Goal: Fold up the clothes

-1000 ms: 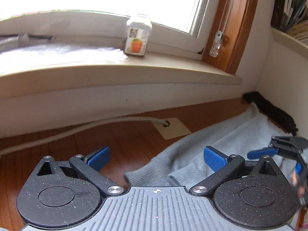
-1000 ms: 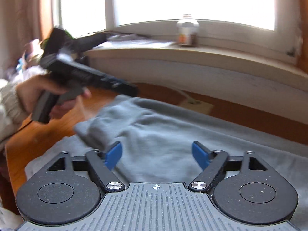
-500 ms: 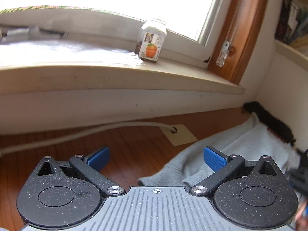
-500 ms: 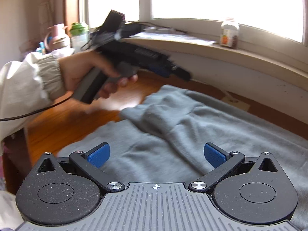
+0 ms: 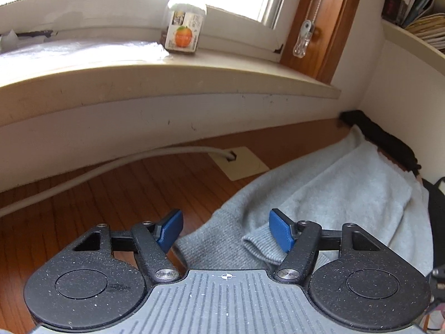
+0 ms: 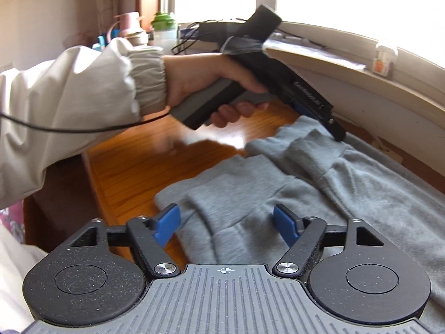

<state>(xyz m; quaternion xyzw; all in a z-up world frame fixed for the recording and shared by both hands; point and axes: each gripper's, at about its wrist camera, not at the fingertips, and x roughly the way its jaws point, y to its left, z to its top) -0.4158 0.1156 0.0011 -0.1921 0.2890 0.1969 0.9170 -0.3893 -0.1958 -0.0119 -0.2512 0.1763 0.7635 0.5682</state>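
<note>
You had the grey sweatshirt spread over the wooden tabletop, below the window sill, with its far end running toward the corner where a dark cloth lay against the wall.

Your left gripper sat at the sweatshirt's ribbed edge, on the side away from that corner. Its jaws had just been closing, yet they stood apart, neither wide nor narrow; the ribbed hem and a cuff lay between the blue pads, and the pads did not press on the cloth. In the right wrist view your left hand gripped the handle of that gripper, its tip down at the bunched fabric nearest the sill.

Your right gripper hovered over the near edge of the sweatshirt, farther from the sill. Its jaws had also just been closing and stood partly open, with a soft fold of grey cloth between the pads and no pinch on it that showed.

On the sill stood a small bottle with an orange on its label. Under the sill, a white cable ran along the wall to a pale plate set in the tabletop, just beside the sweatshirt's edge. A pale sleeve covered your left arm.
</note>
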